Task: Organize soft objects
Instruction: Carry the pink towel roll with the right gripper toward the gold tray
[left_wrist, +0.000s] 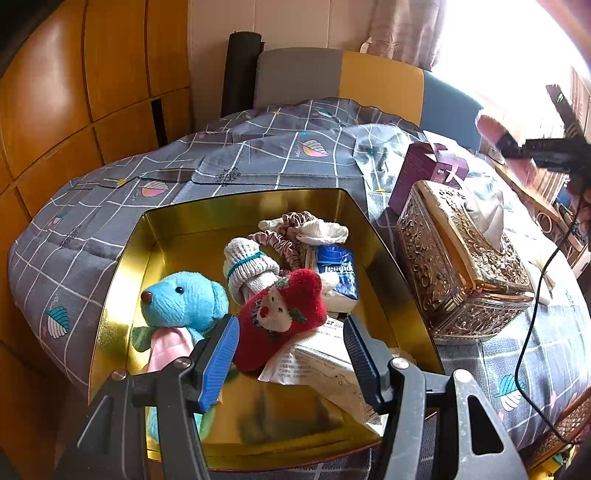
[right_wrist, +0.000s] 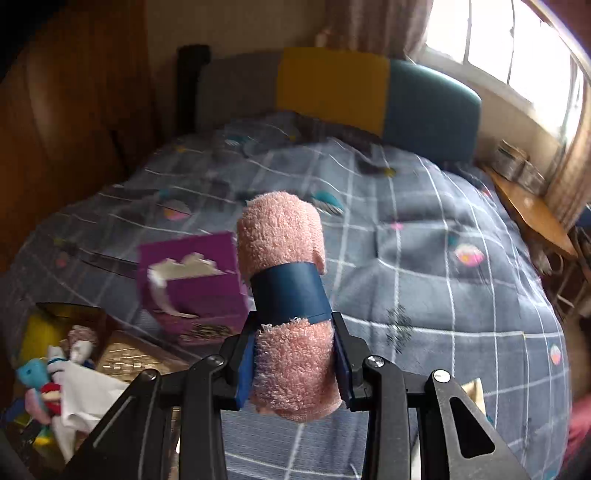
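Left wrist view
- Left gripper (left_wrist: 290, 354): its jaws stand wide apart and hold nothing. It hangs over the near part of the gold box.
- Gold box (left_wrist: 122, 254): it sits on the bed with its top off, and soft things lie inside.
- Blue teddy bear (left_wrist: 184, 301): on the left side of the box, with a pink cloth at its neck.
- Red plush toy (left_wrist: 282, 321): in the middle of the box, just right of the bear, between the two blue pads.
- Rolled sock (left_wrist: 249, 267): just behind the red toy.
- Scrunchie (left_wrist: 286, 230): at the far side of the box.
- Blue tissue pack (left_wrist: 338, 271): right of the sock.
- Fancy tissue box (left_wrist: 465, 254): right of the gold box, on the bed.
- Purple box (left_wrist: 421, 171): behind the fancy tissue box.

Right wrist view
- Right gripper (right_wrist: 295, 363): its pads squeeze the pink towel roll from both sides.
- Pink towel roll (right_wrist: 284, 236): a dark blue band wraps its middle. It is held up above the bed cover (right_wrist: 424, 229), and its free end points away to the far side.
- Purple box (right_wrist: 192, 288): left of the roll, down on the bed.
- Gold box: far down on the left, blurry.
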